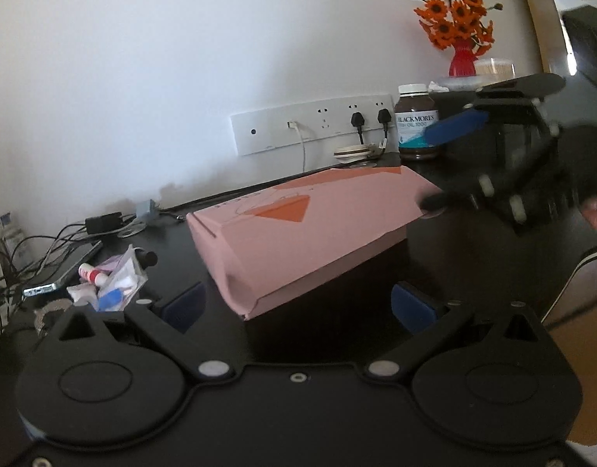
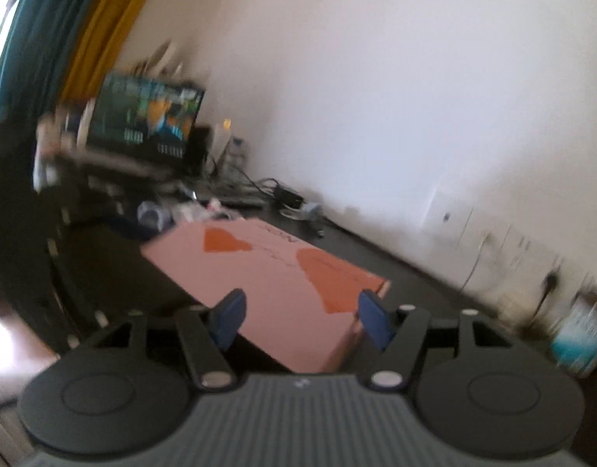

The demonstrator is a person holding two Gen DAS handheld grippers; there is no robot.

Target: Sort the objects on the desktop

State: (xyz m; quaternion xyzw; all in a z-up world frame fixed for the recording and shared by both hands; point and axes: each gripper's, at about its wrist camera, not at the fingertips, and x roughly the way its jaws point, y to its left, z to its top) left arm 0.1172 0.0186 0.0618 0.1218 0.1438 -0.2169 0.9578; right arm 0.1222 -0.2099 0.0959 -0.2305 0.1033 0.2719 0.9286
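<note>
A flat pink box (image 1: 298, 229) with orange shapes lies tilted on the black desk (image 1: 473, 272), its right end raised. My left gripper (image 1: 298, 307) is open low in the left wrist view, and the box's near corner sits just ahead between its blue pads (image 1: 413, 307). My right gripper (image 1: 426, 169) stands open at the box's right corner, one blue-padded finger well above the box and the other at its edge. The blurred right wrist view shows the pink box (image 2: 282, 272) end reaching between the wide-apart fingers of the right gripper (image 2: 303, 321).
A brown supplement bottle (image 1: 417, 124) and a red vase of orange flowers (image 1: 459, 39) stand at the back right. The wall holds a socket strip (image 1: 314, 126) with plugs. A bag of small items (image 1: 111, 284), a phone (image 1: 61, 272) and cables crowd the left.
</note>
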